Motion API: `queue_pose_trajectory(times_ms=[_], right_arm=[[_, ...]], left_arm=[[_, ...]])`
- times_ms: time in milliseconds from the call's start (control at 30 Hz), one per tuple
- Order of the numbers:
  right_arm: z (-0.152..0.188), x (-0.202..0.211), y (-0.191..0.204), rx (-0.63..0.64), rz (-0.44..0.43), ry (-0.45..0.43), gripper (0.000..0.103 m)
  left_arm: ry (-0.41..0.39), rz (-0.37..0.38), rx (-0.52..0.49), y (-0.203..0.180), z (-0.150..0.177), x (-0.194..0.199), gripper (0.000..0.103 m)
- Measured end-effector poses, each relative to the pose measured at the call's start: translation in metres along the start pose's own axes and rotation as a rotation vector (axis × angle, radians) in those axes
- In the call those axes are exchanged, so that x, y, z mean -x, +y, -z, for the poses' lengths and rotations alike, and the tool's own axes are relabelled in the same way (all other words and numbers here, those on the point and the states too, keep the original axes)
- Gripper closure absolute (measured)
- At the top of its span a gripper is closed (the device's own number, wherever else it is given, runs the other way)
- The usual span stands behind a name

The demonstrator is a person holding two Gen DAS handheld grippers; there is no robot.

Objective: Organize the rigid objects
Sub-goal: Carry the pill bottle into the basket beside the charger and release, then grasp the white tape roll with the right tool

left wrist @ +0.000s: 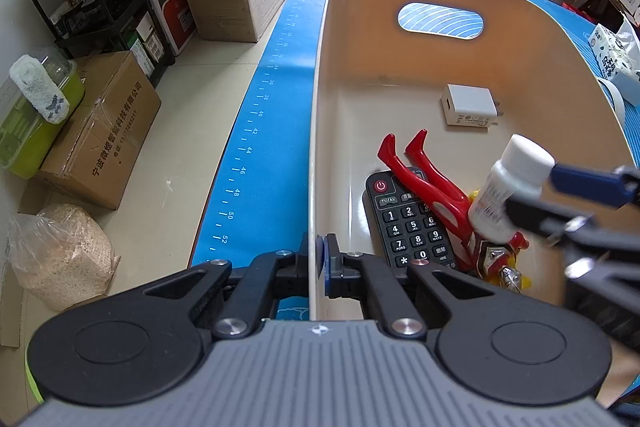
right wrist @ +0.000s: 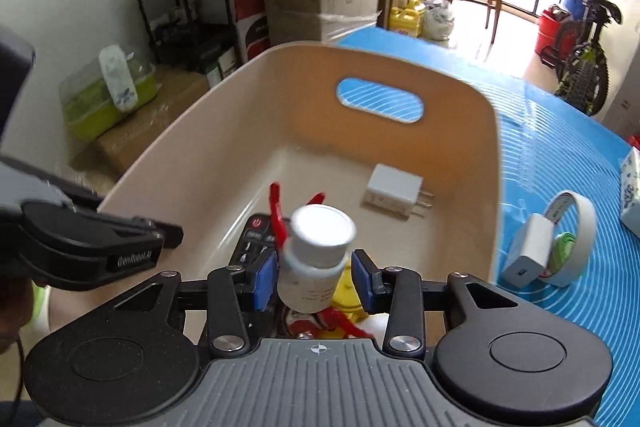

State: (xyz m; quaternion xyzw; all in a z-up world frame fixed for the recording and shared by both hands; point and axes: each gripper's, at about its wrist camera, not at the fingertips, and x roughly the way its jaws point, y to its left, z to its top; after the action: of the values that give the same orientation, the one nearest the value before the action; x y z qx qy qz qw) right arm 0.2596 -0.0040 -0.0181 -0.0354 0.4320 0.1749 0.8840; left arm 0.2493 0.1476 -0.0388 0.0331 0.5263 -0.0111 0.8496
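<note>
A beige bin [left wrist: 320,131] [right wrist: 168,163] stands on the blue mat. In it lie a black remote [left wrist: 404,223], a red and yellow toy figure [left wrist: 432,187] and a white charger [left wrist: 470,105] [right wrist: 394,195]. My left gripper [left wrist: 320,263] is shut on the bin's left wall. My right gripper [right wrist: 316,279] is over the bin with a white bottle [right wrist: 316,259] [left wrist: 508,187] between its open blue pads; there are gaps on both sides, and the bottle is tilted and blurred above the toy.
On the mat right of the bin lie a white adapter [right wrist: 528,255], a roll of white tape [right wrist: 572,239] and a tissue pack [left wrist: 612,55]. Cardboard boxes [left wrist: 104,131], a black shelf and a bag stand on the floor to the left.
</note>
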Motion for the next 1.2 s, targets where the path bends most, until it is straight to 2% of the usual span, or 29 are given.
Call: queue_pose_trajectory(times_ms=[100, 200, 333, 467, 633, 767, 1000, 1100, 1200], right_arm=[[-0.005, 0.015, -0.011, -0.03, 0.002, -0.05, 0.051], [-0.007, 0.032, -0.025, -0.055, 0.027, -0.112, 0.037], [-0.011, 0.049, -0.05, -0.1, 0.108, -0.191, 0.037], [-0.01, 0.05, -0.086, -0.17, 0.205, -0.219, 0.037], [0.002, 0.033, -0.132, -0.222, 0.322, -0.207, 0.038], [0.014, 0.014, -0.159, -0.281, 0.351, -0.18, 0.038], [0.021, -0.016, -0.165, -0.28, 0.377, -0.151, 0.039], [0.021, -0.026, -0.165, -0.288, 0.373, -0.145, 0.044], [0.021, -0.033, -0.165, -0.283, 0.37, -0.132, 0.056]], left_arm=[[0.0, -0.003, -0.002, 0.0, 0.0, 0.0, 0.097], [-0.001, -0.003, -0.002, 0.0, 0.0, 0.0, 0.097], [0.0, -0.004, -0.002, 0.0, 0.0, 0.0, 0.097], [-0.001, -0.003, -0.002, 0.0, 0.001, 0.0, 0.097], [0.0, -0.005, -0.004, 0.0, 0.0, 0.0, 0.097], [0.001, -0.009, -0.007, -0.001, 0.0, -0.001, 0.097], [0.002, -0.01, -0.007, -0.003, 0.001, -0.001, 0.097], [0.001, -0.01, -0.008, -0.002, 0.001, -0.001, 0.097], [0.002, -0.01, -0.007, -0.003, 0.0, -0.001, 0.097]])
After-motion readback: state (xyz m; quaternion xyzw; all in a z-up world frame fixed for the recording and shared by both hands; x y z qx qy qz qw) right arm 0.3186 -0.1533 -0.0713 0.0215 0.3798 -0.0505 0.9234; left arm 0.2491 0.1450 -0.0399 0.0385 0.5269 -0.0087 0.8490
